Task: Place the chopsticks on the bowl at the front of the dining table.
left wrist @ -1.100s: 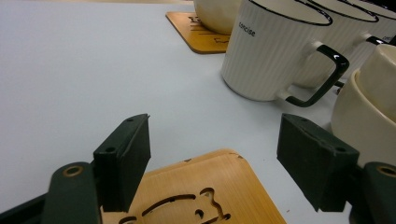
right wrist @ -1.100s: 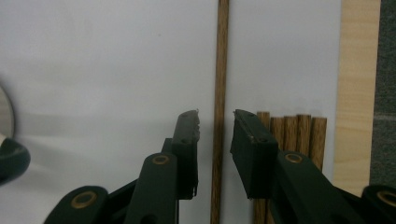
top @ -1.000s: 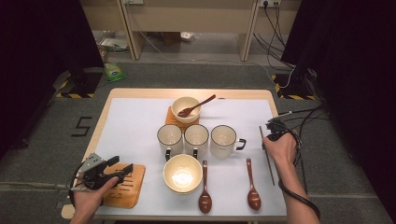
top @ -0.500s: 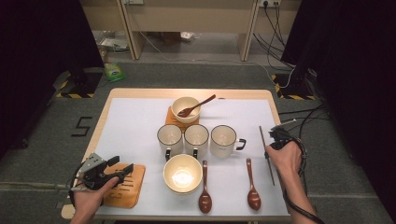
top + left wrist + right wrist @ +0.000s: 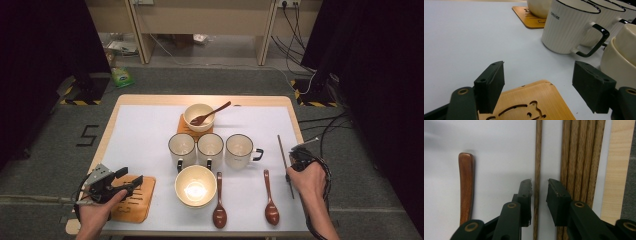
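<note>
We had right gripper (image 5: 539,185) at tabletop's right edge, jaws just closing around single chopstick (image 5: 537,170), pads not pressing. Left gripper (image 5: 537,87) gaped over coaster (image 5: 529,105). Next, we judged: pinch, lift clear of bundle (image 5: 581,157).

The left half of the white table top (image 5: 140,135) lies bare from the far edge down to the flat wooden cut-out coaster (image 5: 131,199) at the near left corner; a hand could cross there freely. The middle is crowded: three ribbed cream mugs (image 5: 210,149) stand in a tight row, touching or nearly so, with the cream bowl (image 5: 195,185) just in front and another bowl holding a brown spoon (image 5: 199,117) behind. Two dark wooden spoons (image 5: 219,205) lie near the front with a narrow lane between them; at the right edge a bundle of thin wooden sticks (image 5: 581,157) (one stick (image 5: 538,157) lies slightly apart) leaves little room beside the rim.
</note>
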### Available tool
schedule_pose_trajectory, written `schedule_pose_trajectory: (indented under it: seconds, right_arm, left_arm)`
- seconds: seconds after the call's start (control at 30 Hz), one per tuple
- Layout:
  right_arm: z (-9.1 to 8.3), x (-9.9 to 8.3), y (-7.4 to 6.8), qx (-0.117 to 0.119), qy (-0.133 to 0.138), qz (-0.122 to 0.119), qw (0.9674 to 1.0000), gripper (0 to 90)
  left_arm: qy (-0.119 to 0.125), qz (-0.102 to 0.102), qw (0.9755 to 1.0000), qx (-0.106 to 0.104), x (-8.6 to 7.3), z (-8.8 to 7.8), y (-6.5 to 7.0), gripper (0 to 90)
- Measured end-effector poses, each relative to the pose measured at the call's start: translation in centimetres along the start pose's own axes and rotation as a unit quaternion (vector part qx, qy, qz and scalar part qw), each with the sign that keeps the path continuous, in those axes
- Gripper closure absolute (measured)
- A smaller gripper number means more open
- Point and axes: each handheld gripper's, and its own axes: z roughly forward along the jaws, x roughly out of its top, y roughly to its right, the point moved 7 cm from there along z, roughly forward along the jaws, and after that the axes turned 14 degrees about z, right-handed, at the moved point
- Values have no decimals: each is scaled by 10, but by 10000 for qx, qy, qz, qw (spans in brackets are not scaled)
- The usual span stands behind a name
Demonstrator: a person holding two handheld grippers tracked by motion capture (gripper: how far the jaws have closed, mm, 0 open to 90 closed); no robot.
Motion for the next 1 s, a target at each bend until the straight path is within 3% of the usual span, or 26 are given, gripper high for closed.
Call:
schedule_pose_trajectory:
  seconds: [0.33, 0.7, 1.0]
  right_arm:
    - [1, -6, -2, -136, -120, -66, 9998, 760]
    - [3, -7, -9, -556, -227, -206, 9980, 832]
    - [3, -6, -9, -475, -318, -57, 9983, 861]
  left_arm:
    - [-1, 0, 10000, -4, 0, 0, 0, 251]
    - [-4, 11, 10000, -7, 0, 0, 0, 251]
    - [16, 2, 10000, -5, 0, -1, -1, 251]
